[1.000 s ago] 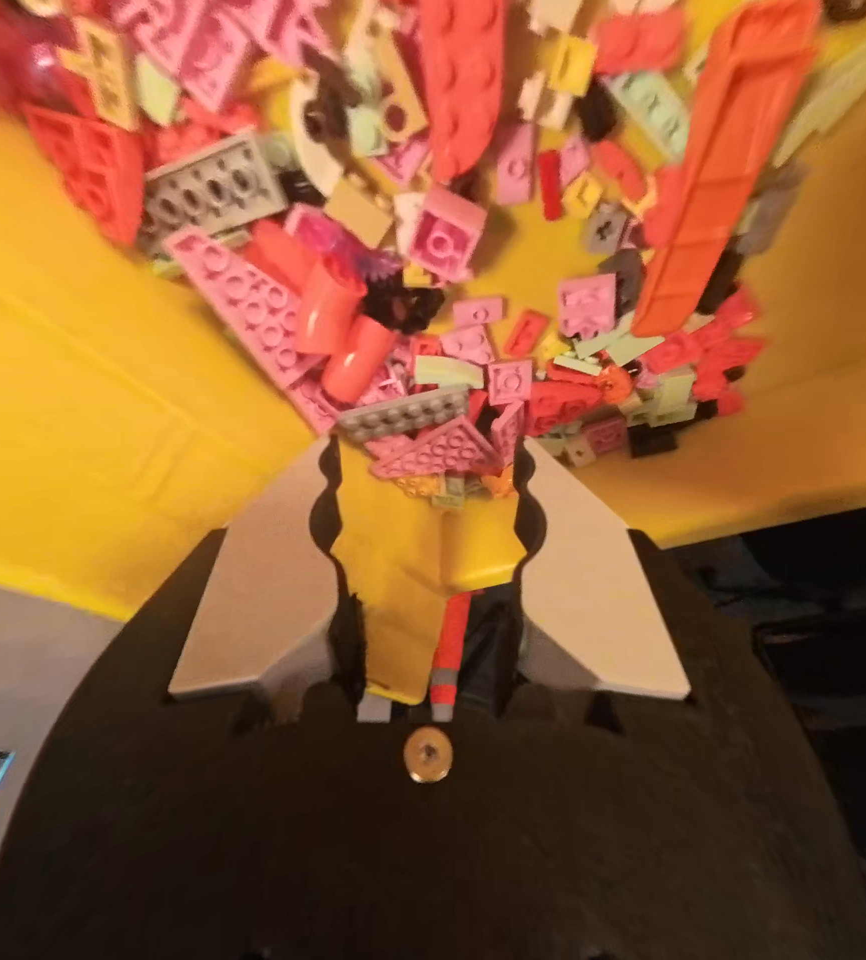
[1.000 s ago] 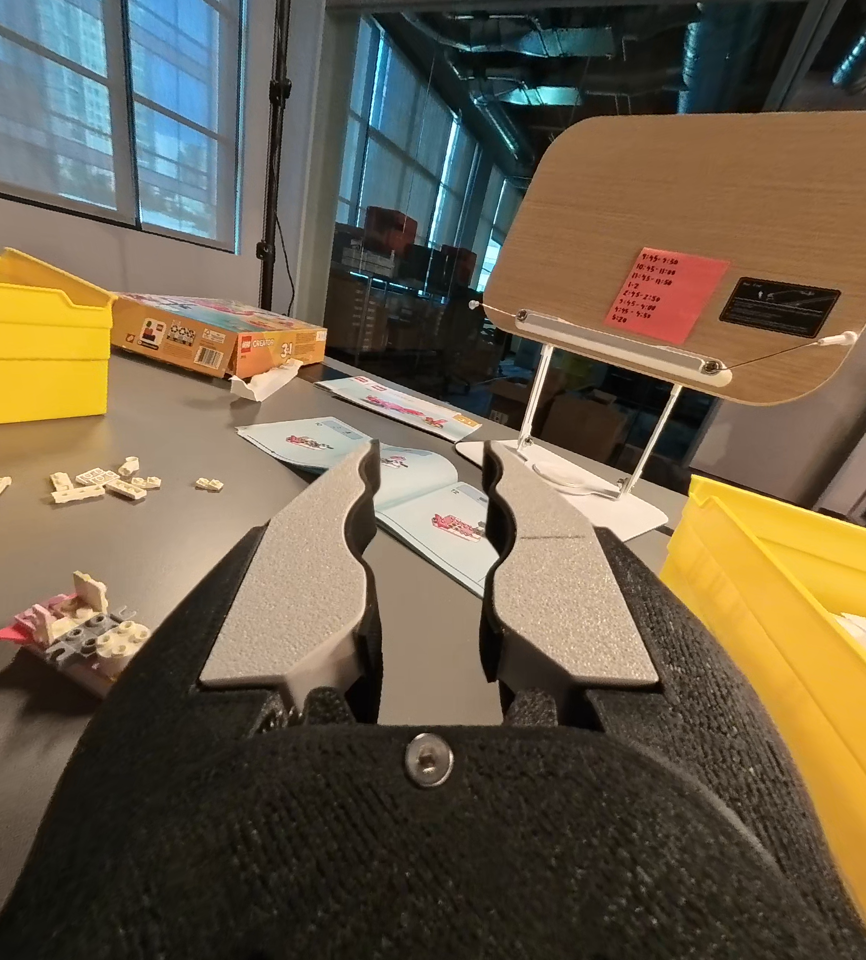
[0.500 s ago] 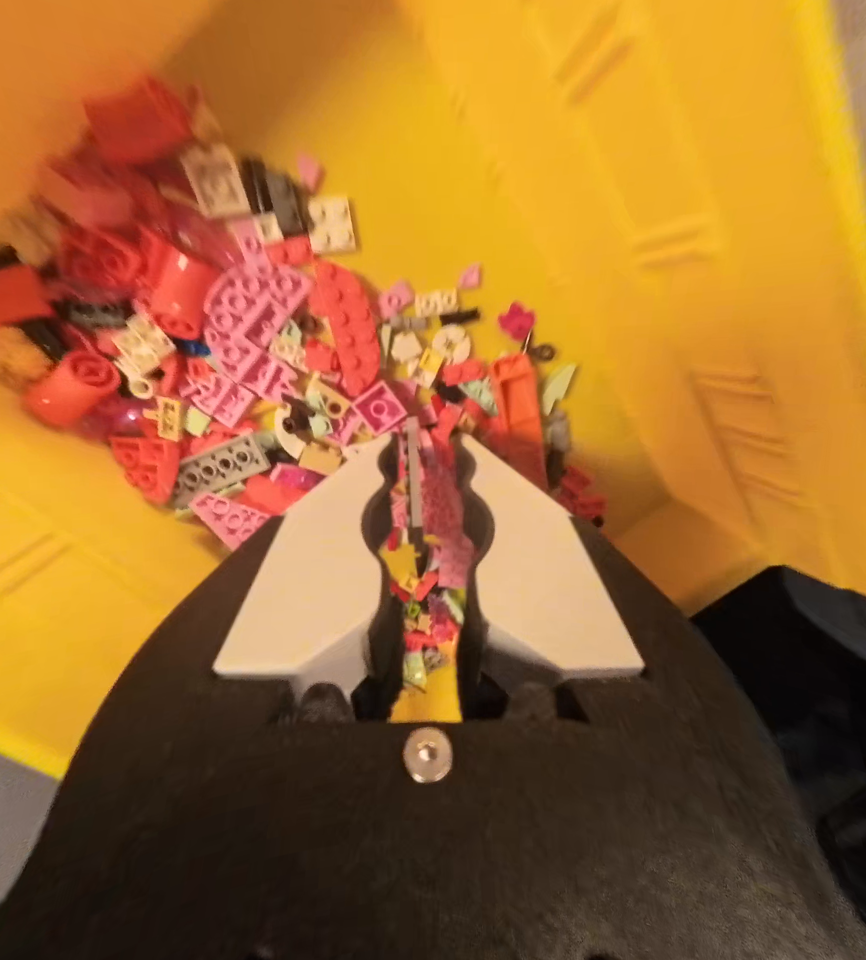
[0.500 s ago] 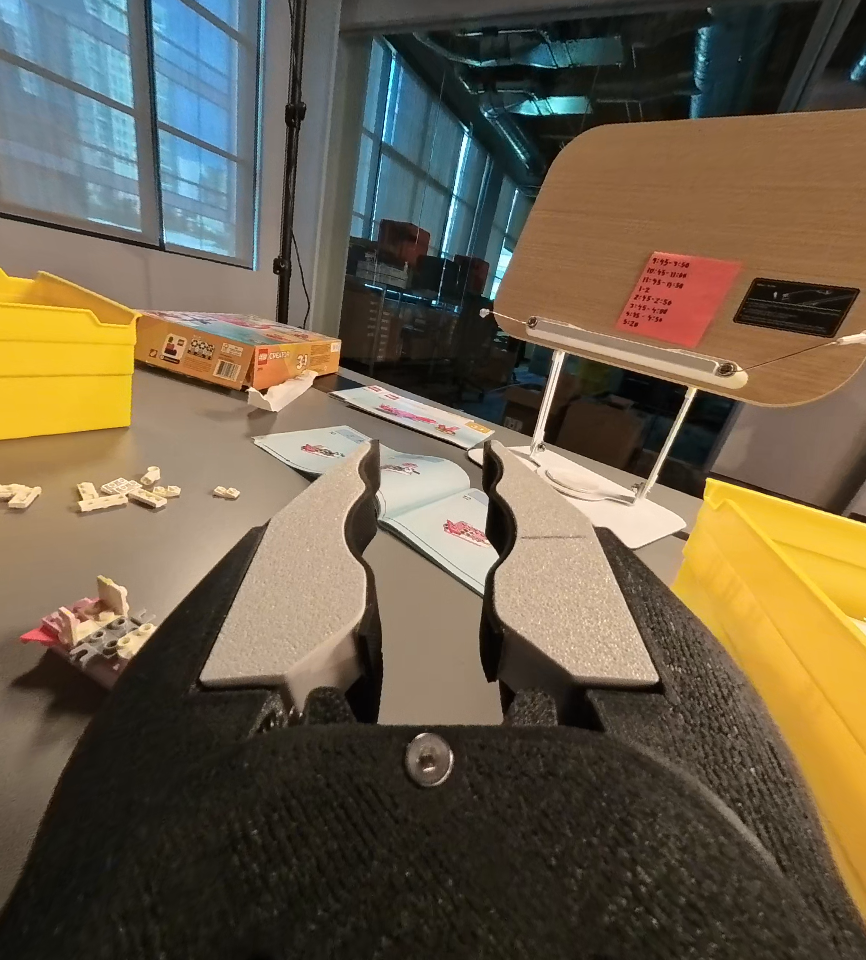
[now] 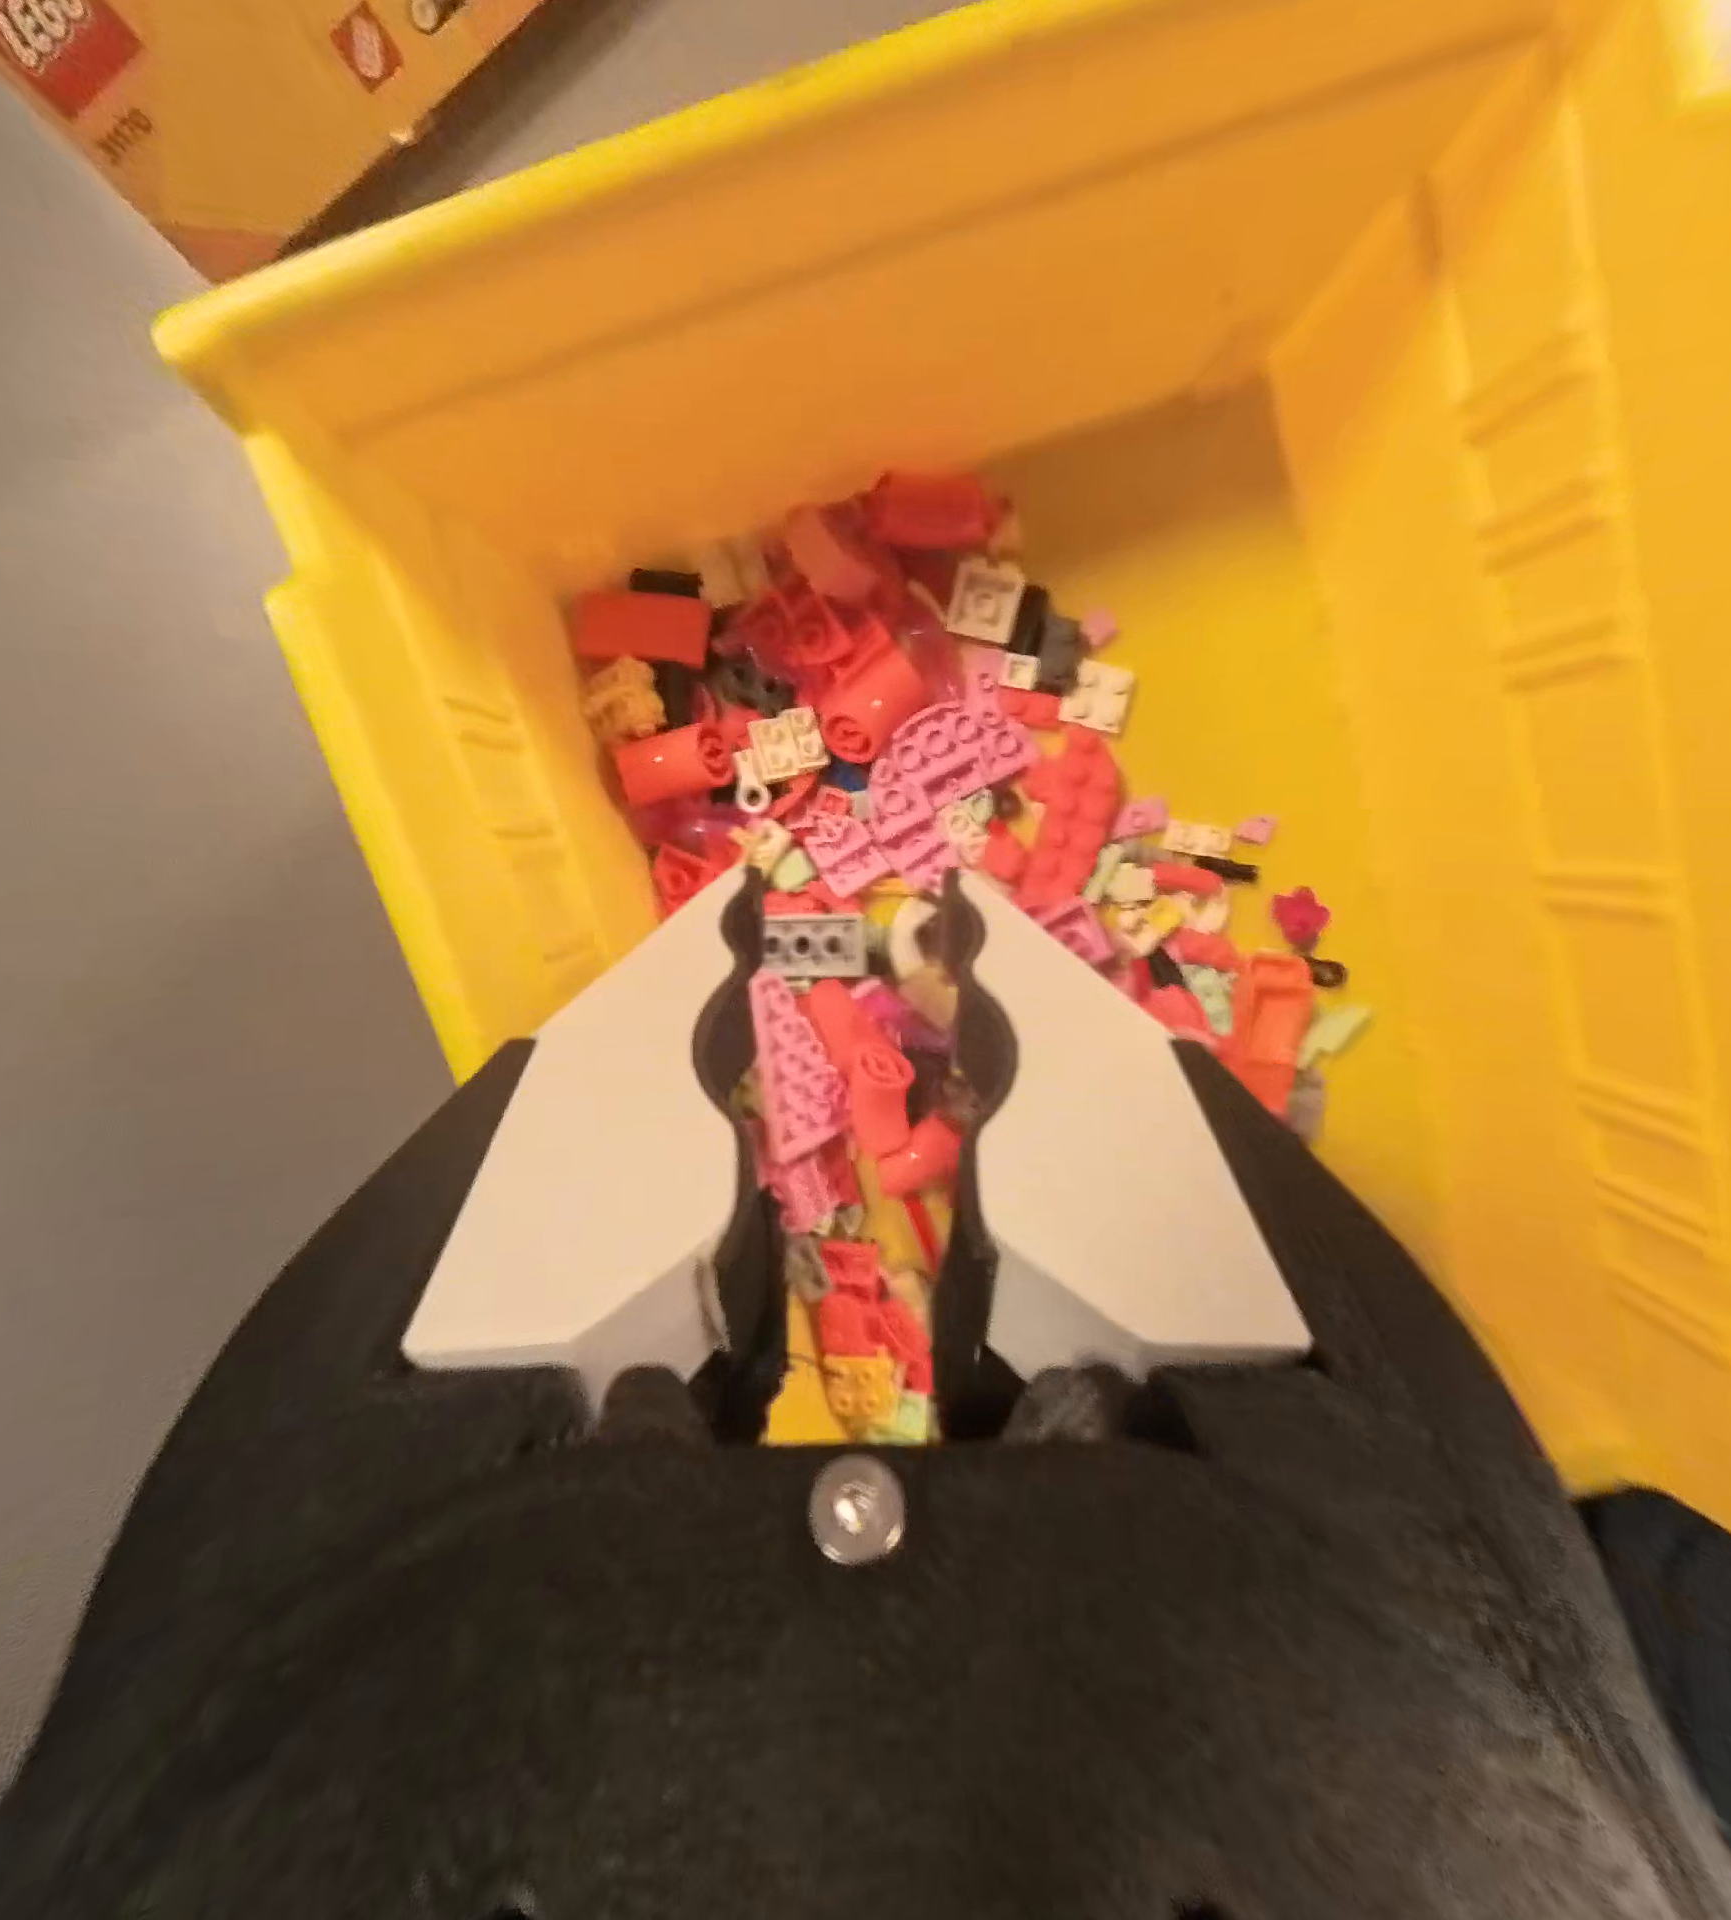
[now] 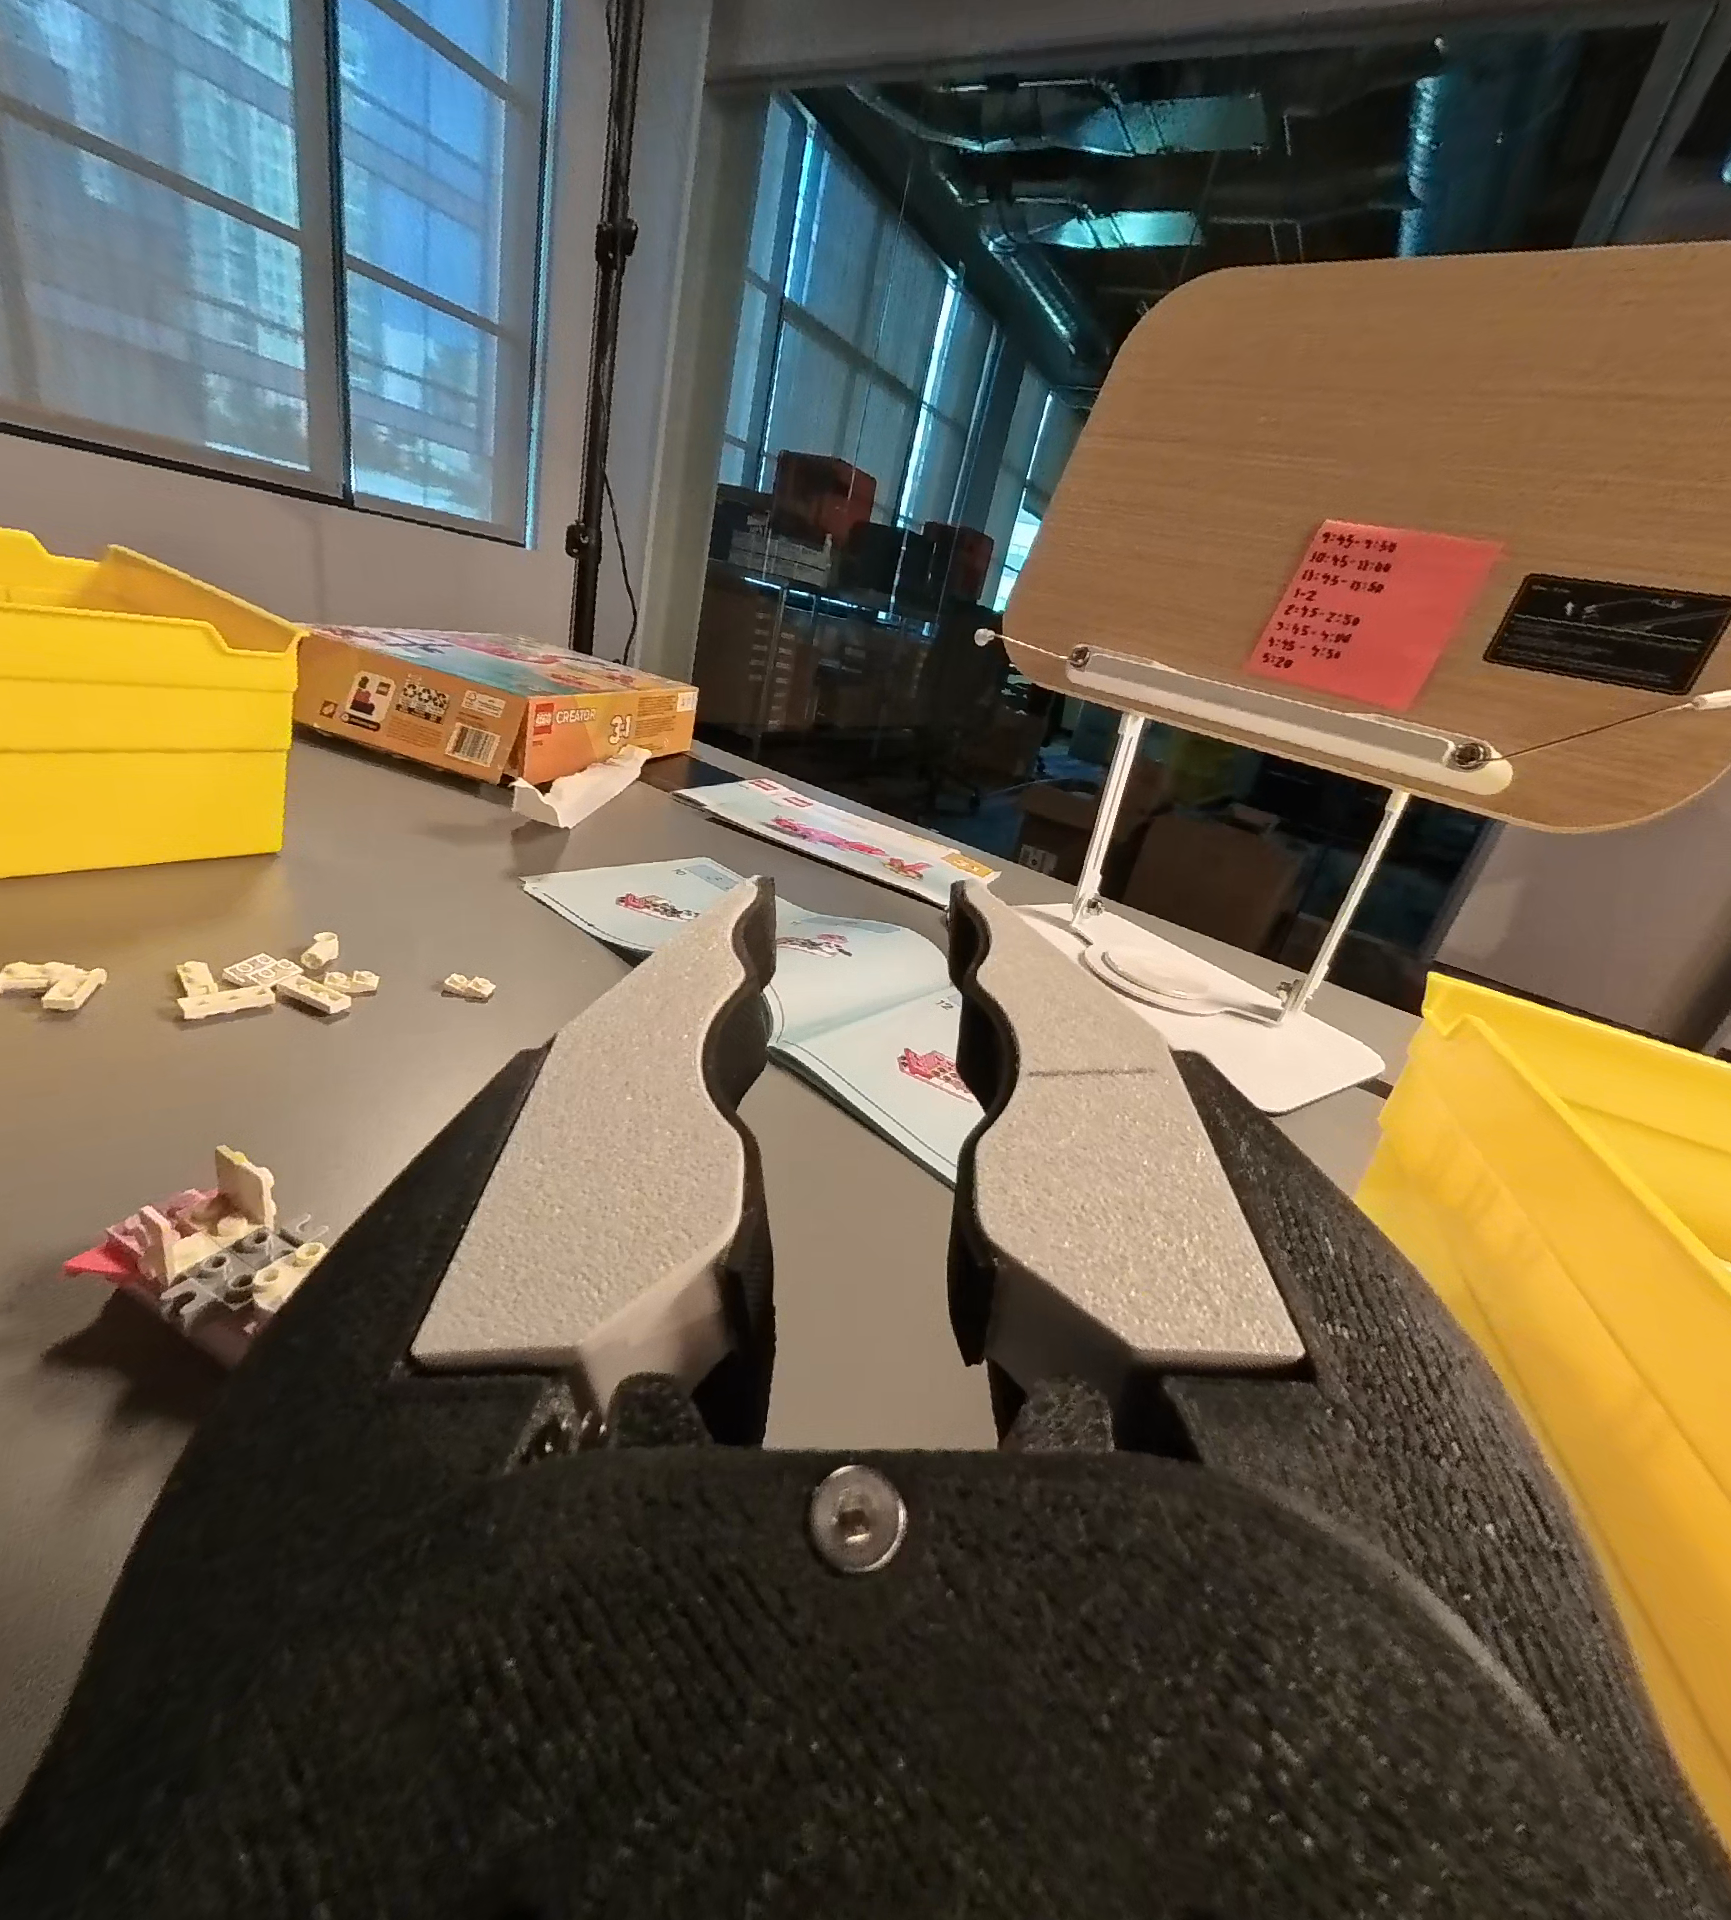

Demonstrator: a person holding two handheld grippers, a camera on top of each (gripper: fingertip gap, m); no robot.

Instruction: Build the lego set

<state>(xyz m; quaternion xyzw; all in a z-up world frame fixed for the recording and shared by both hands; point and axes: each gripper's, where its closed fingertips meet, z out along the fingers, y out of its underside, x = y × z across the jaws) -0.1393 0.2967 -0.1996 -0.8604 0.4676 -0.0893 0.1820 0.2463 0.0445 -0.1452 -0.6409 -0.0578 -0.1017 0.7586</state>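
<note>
In the left wrist view my left gripper (image 5: 848,888) is open and hangs over a yellow bin (image 5: 632,208) that holds a pile of red, pink, white and grey toy bricks (image 5: 944,769). A grey piece (image 5: 809,948) and a pink wedge plate (image 5: 799,1070) show between the fingers, down in the pile. The grey piece lies near the left pad, with a gap to the right pad. In the right wrist view my right gripper (image 6: 861,899) is open with nothing between its pads. It hovers over a dark table (image 6: 373,1091), above an open booklet (image 6: 840,997).
A small pink and grey brick build (image 6: 206,1247) and several loose white pieces (image 6: 248,982) lie at the left. A yellow bin (image 6: 82,717) and a toy box (image 6: 497,707) stand behind. Another yellow bin (image 6: 1619,1299) is close on the right, behind it a wooden book stand (image 6: 1443,520). Tip to tip, the grippers are about 45 cm apart.
My left gripper narrowed low in the pile, then pulled back up and widened again; the bin's rim and the table now show. My right gripper narrowed slightly and shifted a little.
</note>
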